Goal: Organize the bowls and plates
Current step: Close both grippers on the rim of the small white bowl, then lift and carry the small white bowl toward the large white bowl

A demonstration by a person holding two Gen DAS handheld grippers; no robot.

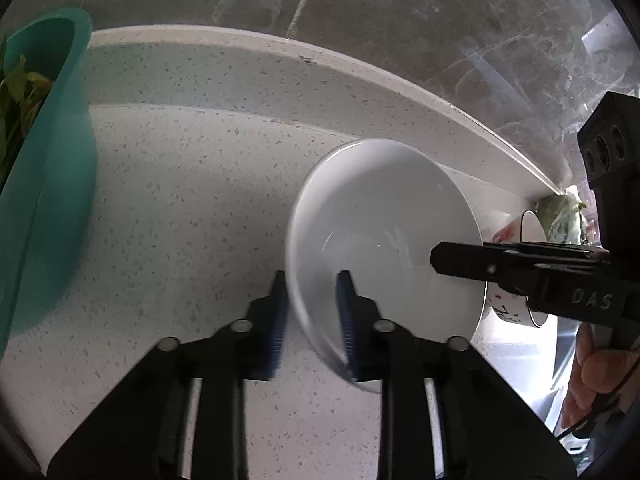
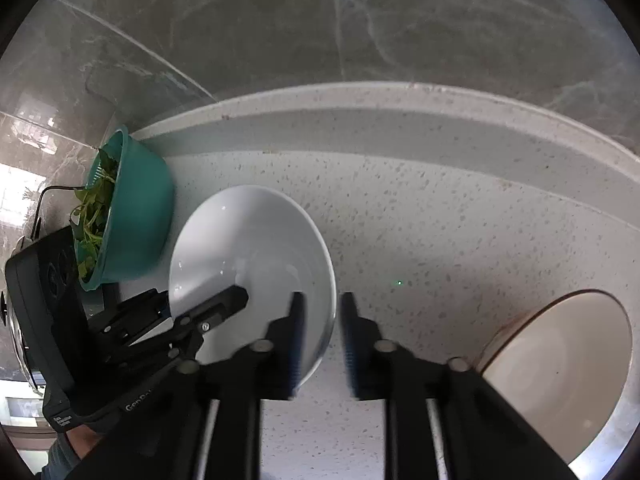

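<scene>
The white bowl (image 1: 380,240) is the reference point: round, glossy glazed ceramic, smooth inside, resting on a pale speckled stone countertop (image 1: 180,200).

Left gripper (image 1: 312,320): black plastic body, ribbed blue pads (image 1: 347,320). Its fingers straddle the bowl's near rim, one pad outside the wall and one inside. Whether the pads press on the rim cannot be told; the rim there is blurred.

Right gripper (image 2: 322,336): same build. Its fingers straddle the opposite edge of the bowl, one blue pad over the interior, the other outside above the countertop (image 2: 440,240). A gap shows between pad and rim; firm contact cannot be confirmed.

To the bowl's left, just beside it in the right wrist view, stands a teal plastic basin (image 2: 136,216) holding leafy greens (image 2: 92,216).

To the bowl's right lies a cream bowl (image 2: 560,364) with a brownish rim, well apart from it. Also behind the white bowl's right edge, a printed white mug (image 1: 520,272) lies partly hidden.

Behind the bowl, a raised stone ledge (image 1: 280,64) meets a grey veined marble-look wall (image 1: 400,20).
</scene>
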